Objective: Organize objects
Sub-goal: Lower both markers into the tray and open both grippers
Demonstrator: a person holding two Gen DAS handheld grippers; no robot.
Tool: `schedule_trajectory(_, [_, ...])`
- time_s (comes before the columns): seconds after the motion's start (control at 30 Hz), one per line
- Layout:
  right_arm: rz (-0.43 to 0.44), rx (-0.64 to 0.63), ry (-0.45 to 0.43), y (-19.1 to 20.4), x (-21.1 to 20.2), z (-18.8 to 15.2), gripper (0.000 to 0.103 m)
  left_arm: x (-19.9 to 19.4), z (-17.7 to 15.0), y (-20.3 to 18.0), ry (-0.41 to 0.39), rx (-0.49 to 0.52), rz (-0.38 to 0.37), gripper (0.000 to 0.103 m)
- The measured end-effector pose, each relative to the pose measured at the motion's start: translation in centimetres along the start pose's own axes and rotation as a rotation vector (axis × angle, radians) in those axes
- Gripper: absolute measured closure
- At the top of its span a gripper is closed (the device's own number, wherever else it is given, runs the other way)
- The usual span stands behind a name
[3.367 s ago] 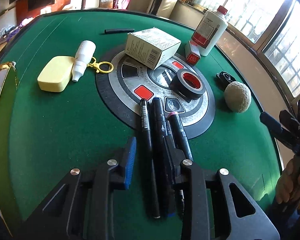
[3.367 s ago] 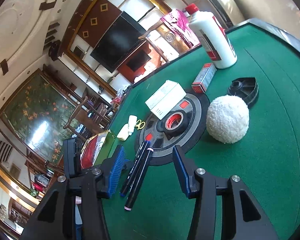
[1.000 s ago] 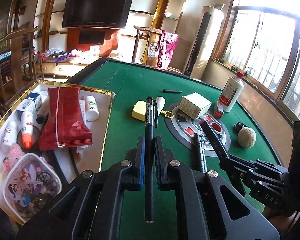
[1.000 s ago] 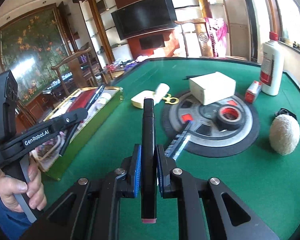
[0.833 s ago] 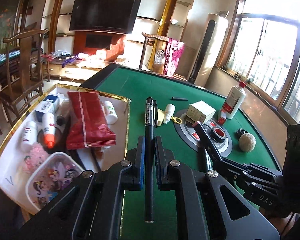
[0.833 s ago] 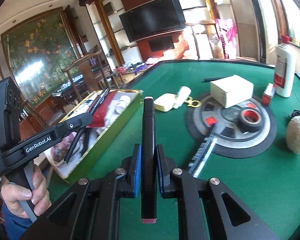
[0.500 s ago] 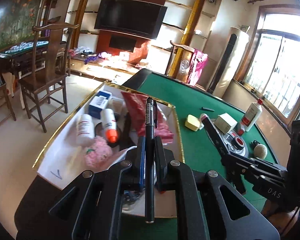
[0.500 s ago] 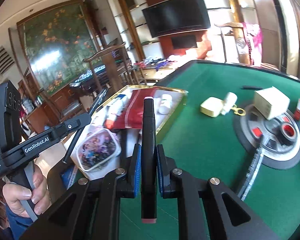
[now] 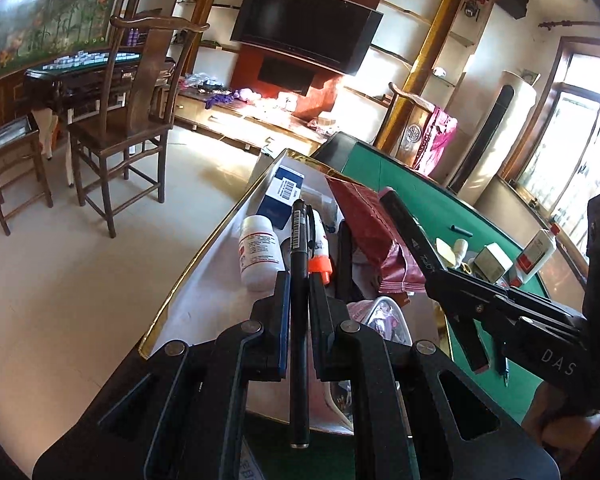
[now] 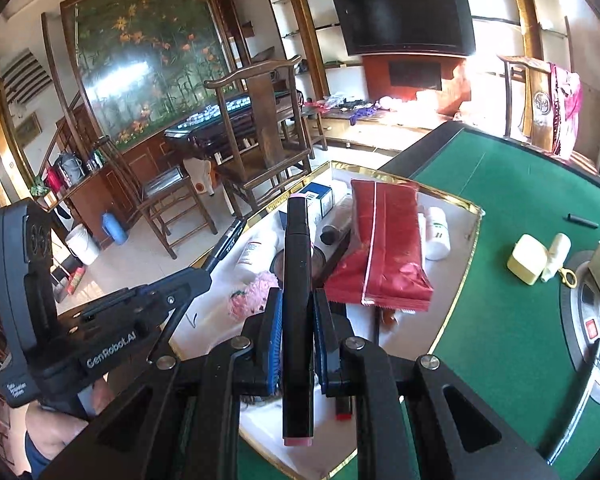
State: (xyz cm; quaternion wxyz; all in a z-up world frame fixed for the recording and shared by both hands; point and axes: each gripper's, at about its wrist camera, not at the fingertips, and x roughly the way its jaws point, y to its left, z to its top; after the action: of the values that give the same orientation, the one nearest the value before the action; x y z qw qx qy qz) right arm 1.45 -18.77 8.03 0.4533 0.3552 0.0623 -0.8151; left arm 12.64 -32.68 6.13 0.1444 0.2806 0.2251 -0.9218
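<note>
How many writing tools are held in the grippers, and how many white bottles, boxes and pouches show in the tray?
Writing tools held: 2 (thin black pen in the left gripper, thick black marker in the right gripper)
White bottles in the gold-rimmed tray: 3 (red-labelled bottle, orange-capped bottle, green-labelled bottle)
Blue-and-white box: 1
Red foil pouch: 1
Total: 7

I see the green felt surface (image 10: pixel 500 208) with a gold-rimmed tray (image 10: pixel 474 216) sitting at its near-left edge. Further along on the felt lie a pale yellow case (image 10: pixel 527 265) with a small white bottle (image 10: pixel 556 256) touching its side and a yellow clasp (image 10: pixel 568 275) just beside them. A short black stick (image 10: pixel 582 221) lies apart. A round dark panel (image 10: pixel 596 328) is set in the middle, carrying a cardboard box (image 9: pixel 492 262).
</note>
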Motion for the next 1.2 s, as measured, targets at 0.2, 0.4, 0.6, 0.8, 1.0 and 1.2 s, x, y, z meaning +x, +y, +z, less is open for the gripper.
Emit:
schedule_trajectory(0.2, [-0.009, -0.004, 0.031, 0.7, 2.4, 1.3, 0.090, 1.0, 0.3, 0.6, 0.014, -0.015, -0.002, 0.095])
schedule_trajectory(0.4, [-0.021, 0.004, 0.054, 0.3, 4.3, 2.0, 0.090, 1.9, 0.2, 0.3, 0.042, -0.002, 0.004, 0.095])
schedule_trajectory(0.6, [-0.032, 0.007, 0.074, -0.1, 5.8, 2.6, 0.090, 2.8, 0.1, 0.5, 0.059, 0.003, 0.016, 0.095])
schedule_trajectory(0.8, [-0.045, 0.009, 0.090, -0.3, 7.1, 3.1, 0.090, 3.5, 0.0, 1.1, 0.070, 0.001, 0.026, 0.095])
schedule_trajectory(1.0, [-0.053, 0.012, 0.118, -0.4, 8.5, 3.5, 0.090, 3.9, -0.4, 1.3, 0.087, 0.002, 0.028, 0.095])
schedule_trajectory(1.2, [-0.062, 0.012, 0.147, -0.5, 9.4, 3.5, 0.090, 4.0, -0.5, 1.4, 0.090, -0.008, 0.024, 0.095])
